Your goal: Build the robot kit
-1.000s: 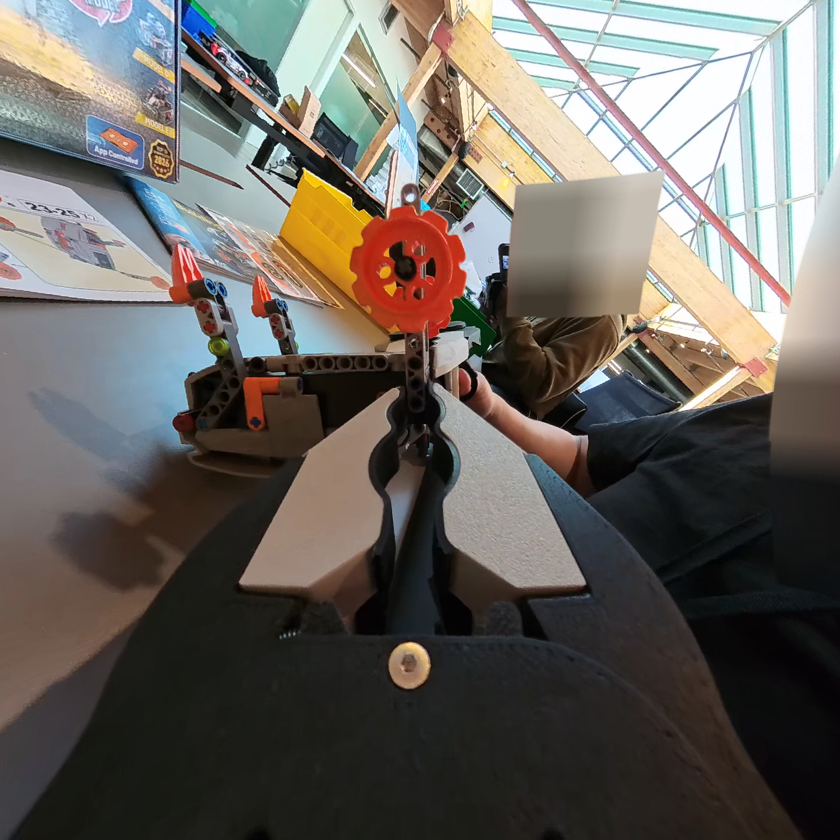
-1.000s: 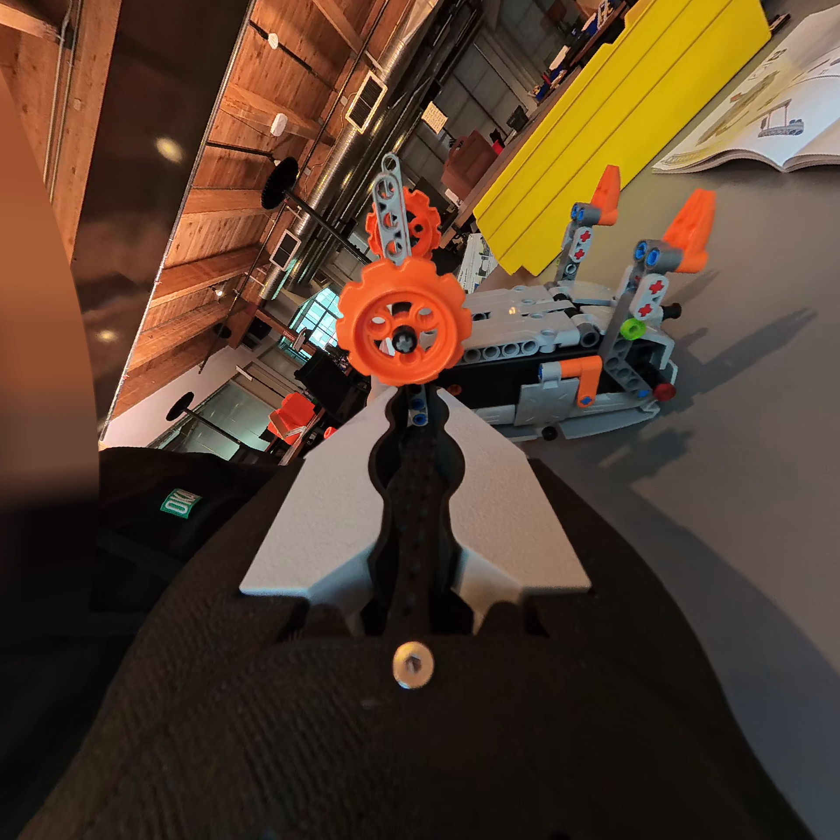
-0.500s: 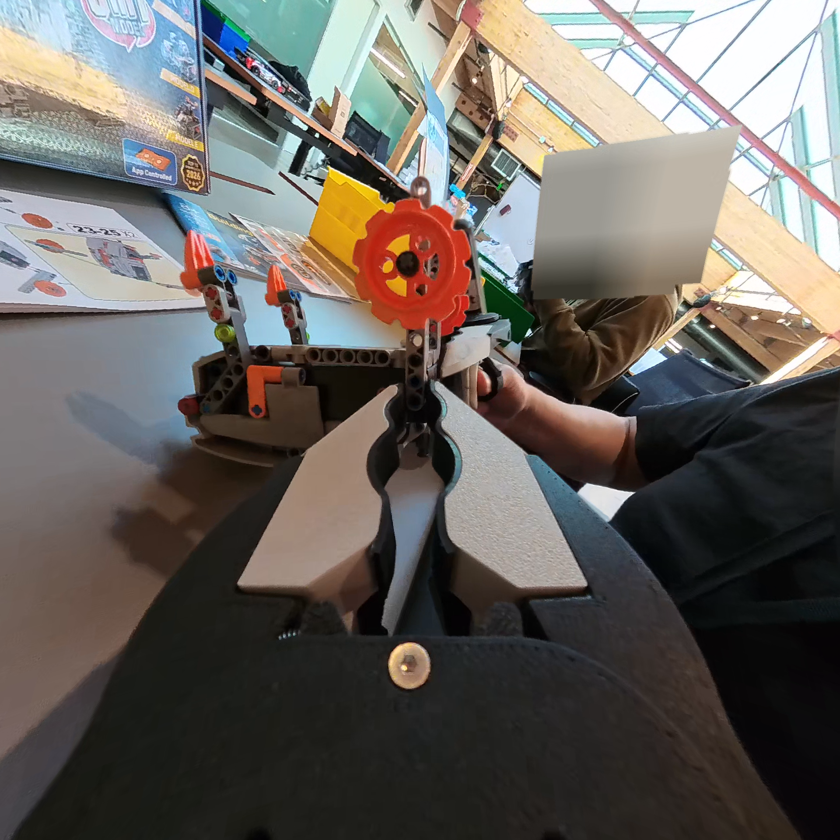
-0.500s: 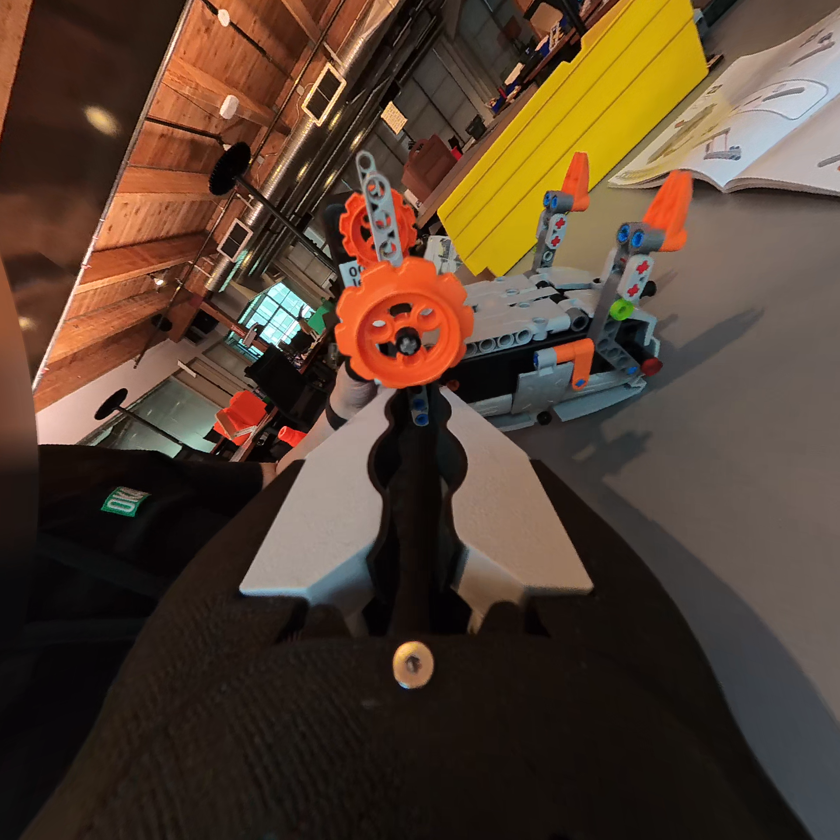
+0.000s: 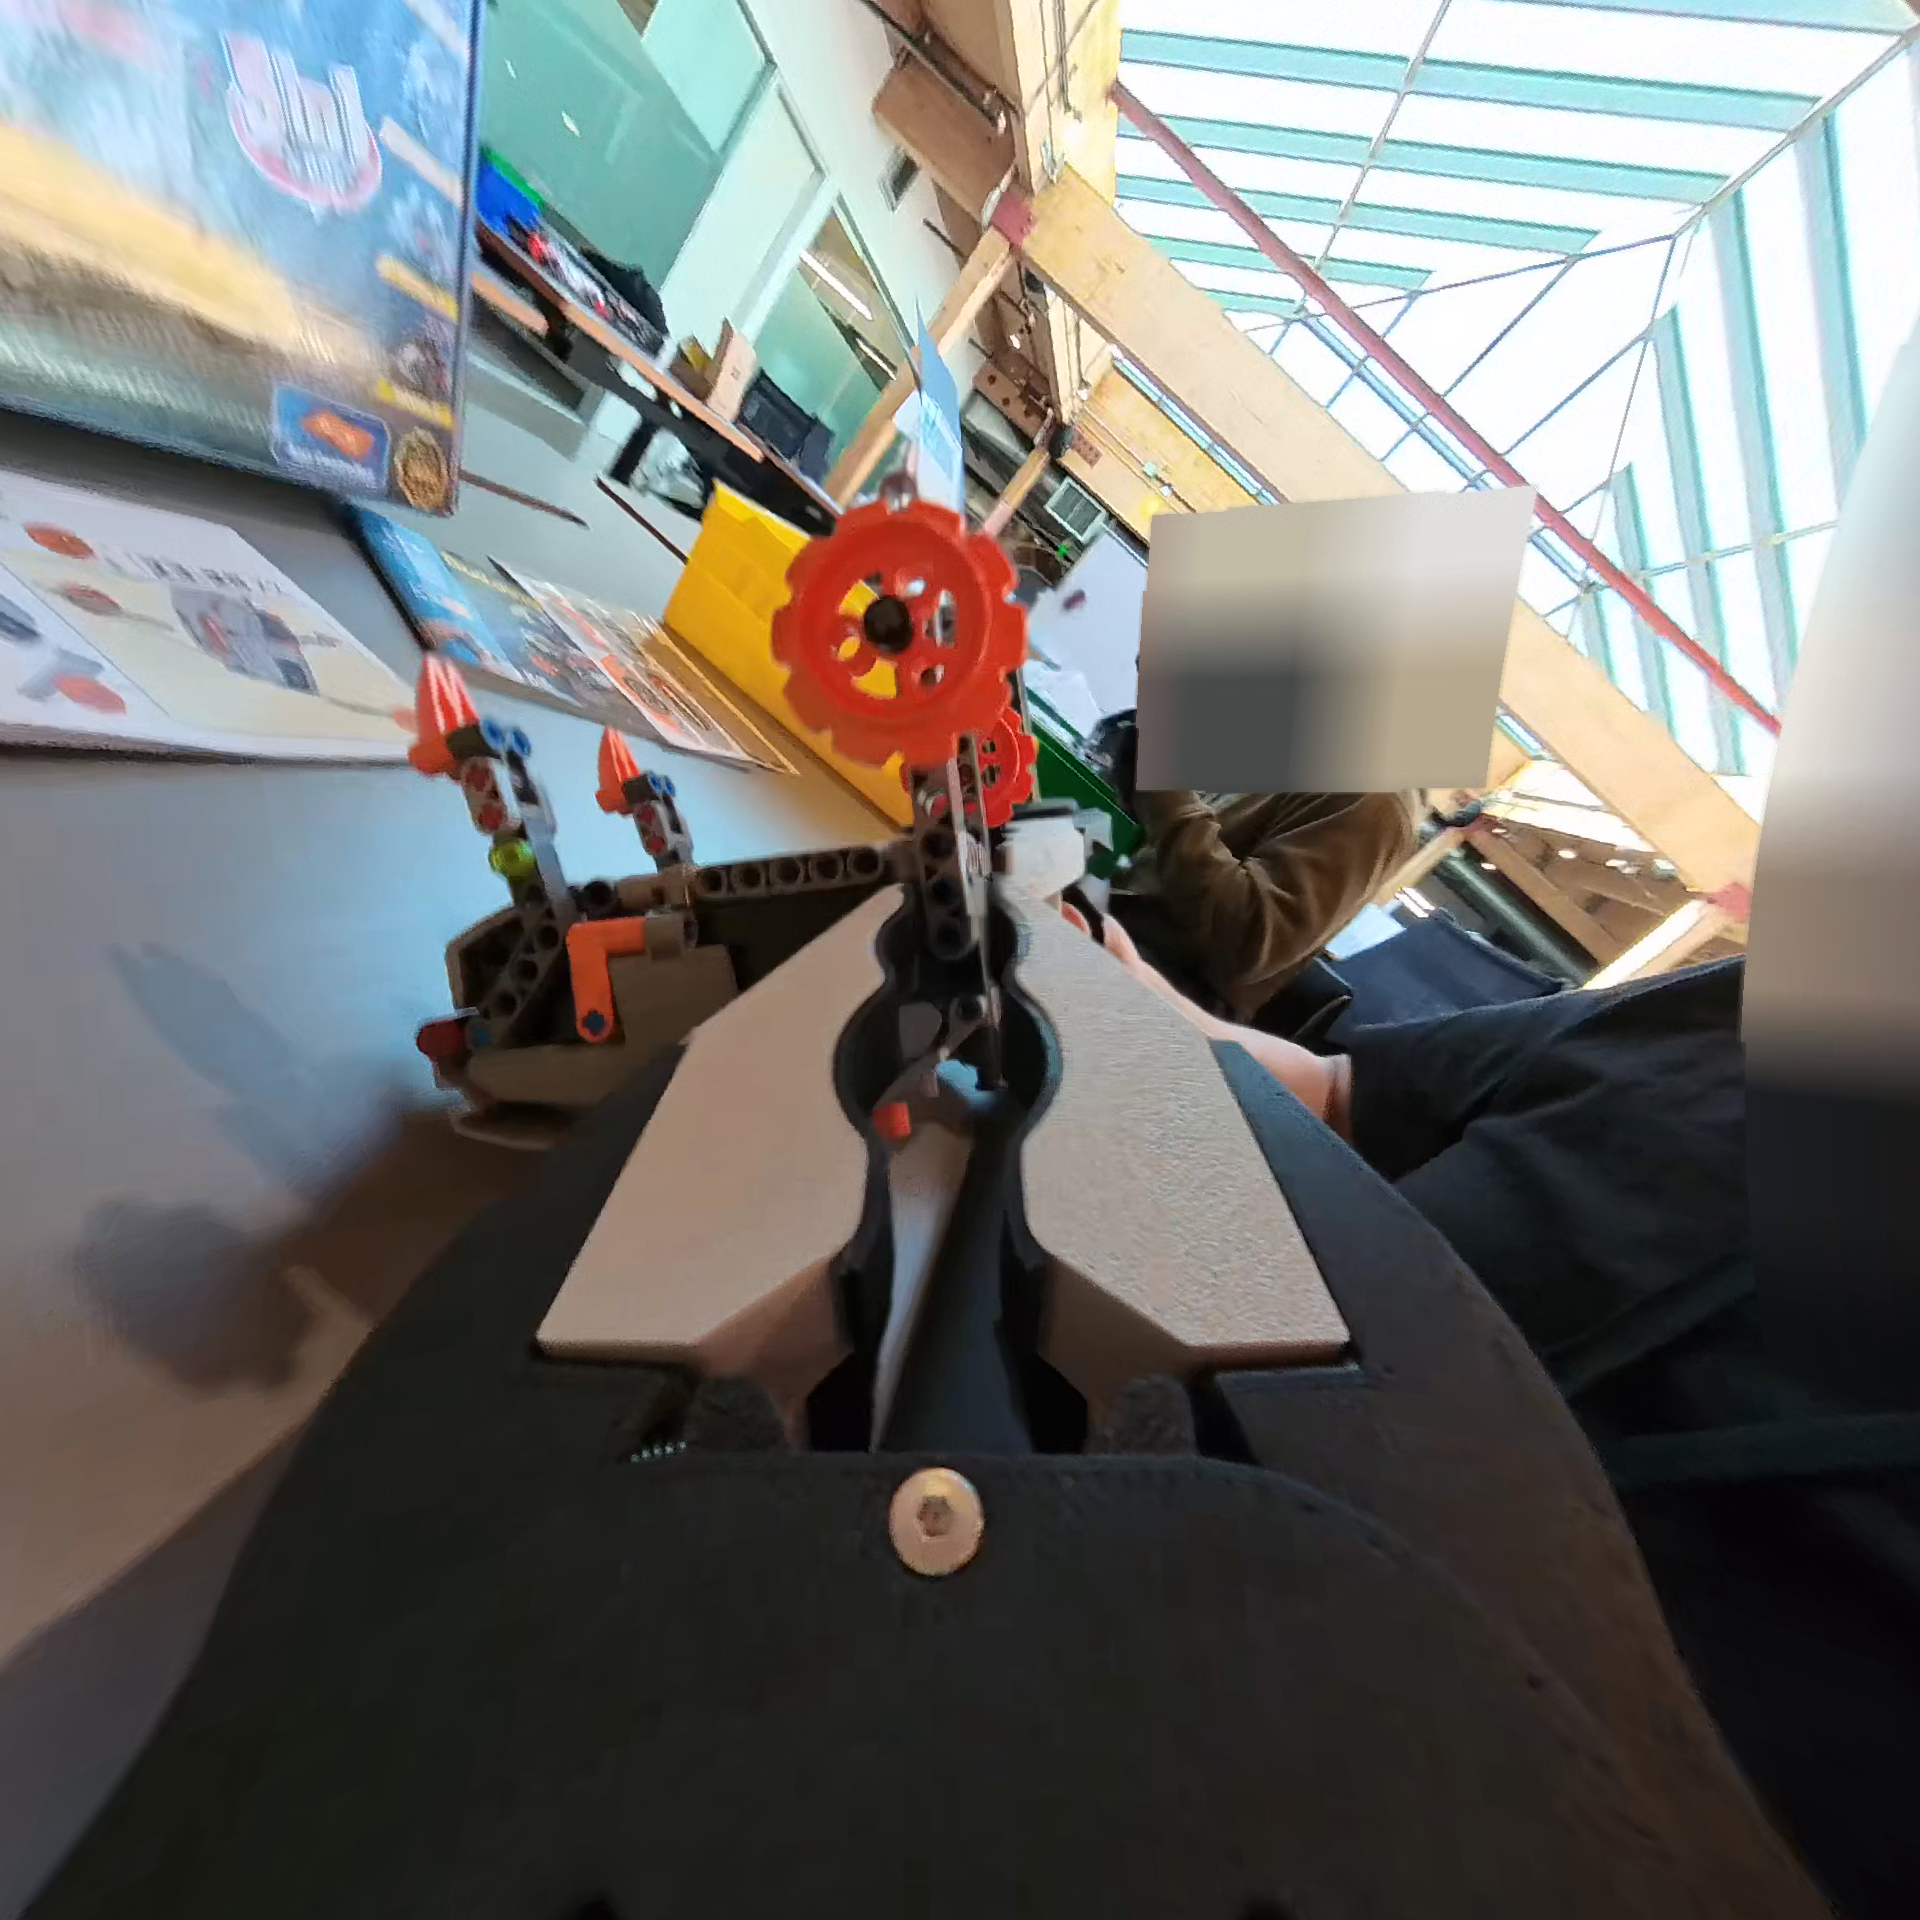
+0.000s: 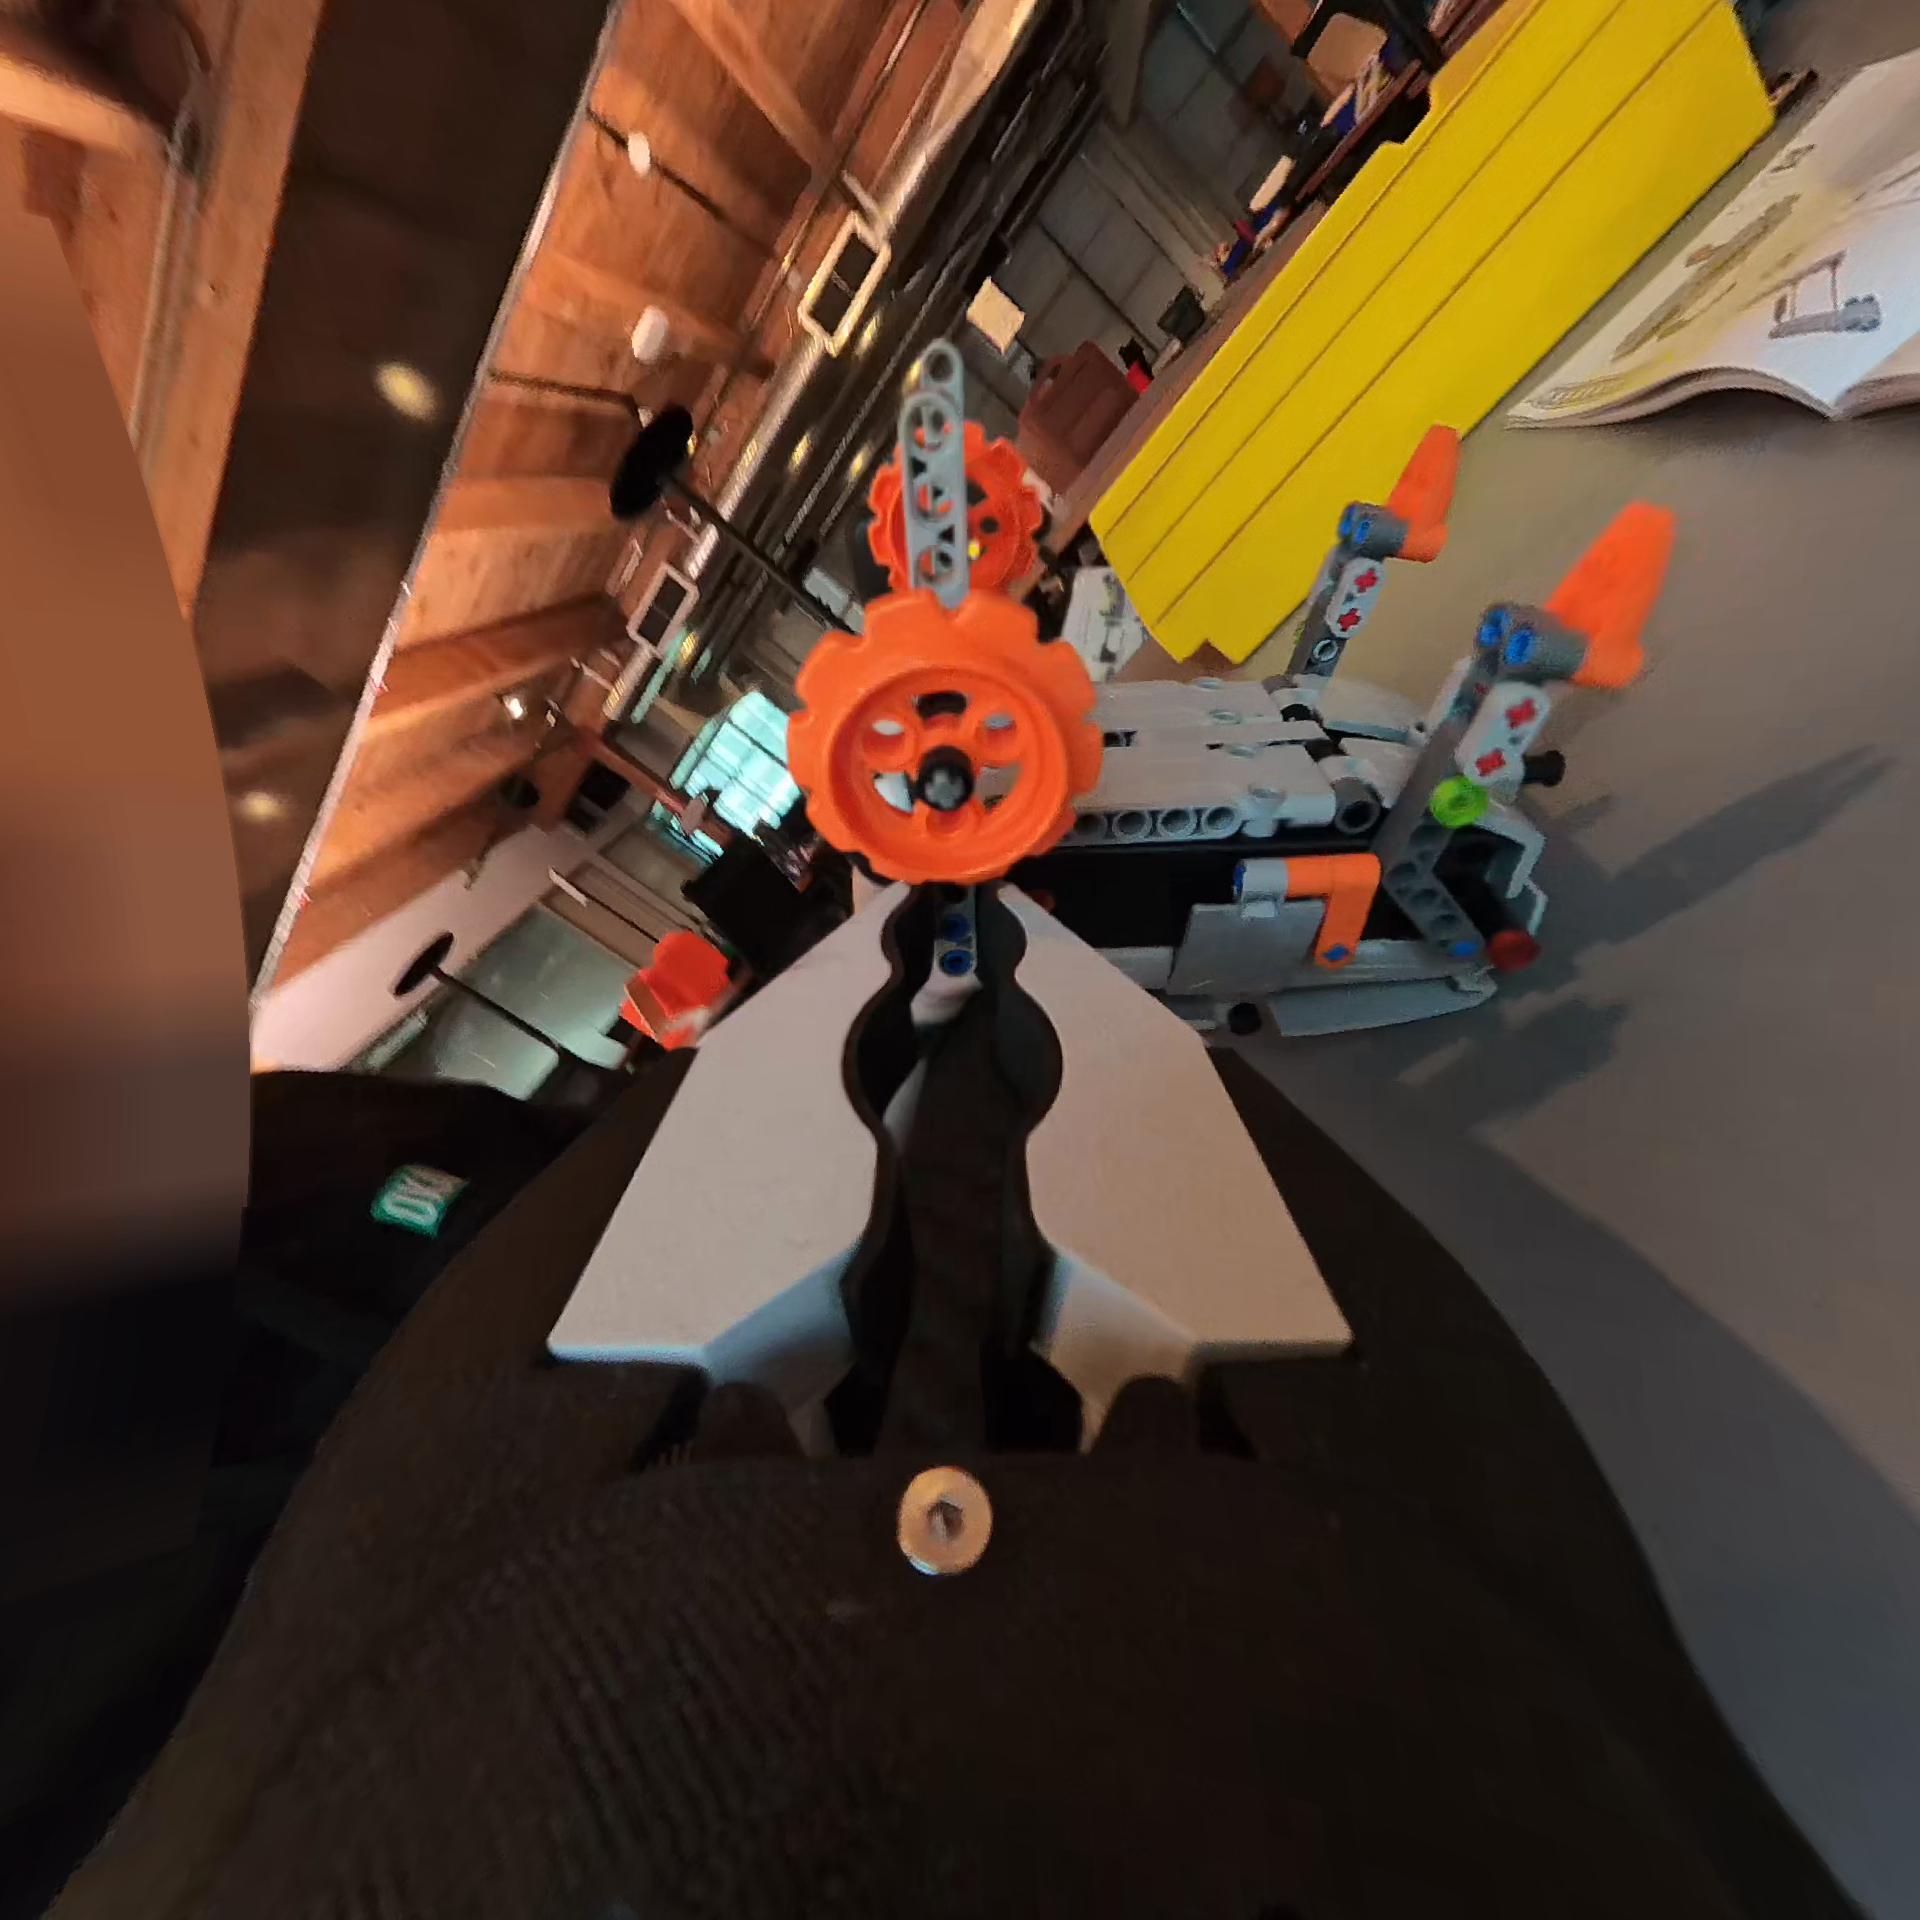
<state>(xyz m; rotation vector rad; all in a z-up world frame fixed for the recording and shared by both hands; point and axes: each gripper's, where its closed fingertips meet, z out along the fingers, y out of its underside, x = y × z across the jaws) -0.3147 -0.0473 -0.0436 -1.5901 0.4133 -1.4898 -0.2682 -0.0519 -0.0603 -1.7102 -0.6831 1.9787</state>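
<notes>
Left wrist view: your left claw (image 5: 940,935) is pinched on a dark studded beam (image 5: 951,914) that rises to an orange toothed wheel (image 5: 899,639). Jaws stand nearly together with the beam between them. A second, smaller-looking orange wheel (image 5: 1003,764) peeks out behind and lower right. Beyond sits the grey brick model (image 5: 613,956) on the grey worktop (image 5: 208,894), with two upright posts tipped in orange cones (image 5: 445,707). Gripping the beam rather than the wheel likely leaves the wheel free to turn. Only this view gives you the printed box (image 5: 239,239) standing at upper left, the open instruction sheets (image 5: 156,634) lying flat, a seated person's brown sleeve (image 5: 1268,894), and the skylight roof.

Right wrist view: your right claw (image 6: 951,940) is closed on a short stem with blue pins (image 6: 954,940) under another orange toothed wheel (image 6: 940,753); jaws pressed close around it. Behind stands a pale grey beam (image 6: 930,478) in front of a farther orange wheel (image 6: 987,509). I judge both claws hold the same wheel assembly from opposite sides, steadying it in the air just beside the model (image 6: 1299,873), but contact with the model is hidden. This side alone shows the model's white panels, lime stud (image 6: 1458,800) and orange bracket (image 6: 1345,899) clearly, plus the long yellow bin (image 6: 1403,312) and an open booklet (image 6: 1787,281).
</notes>
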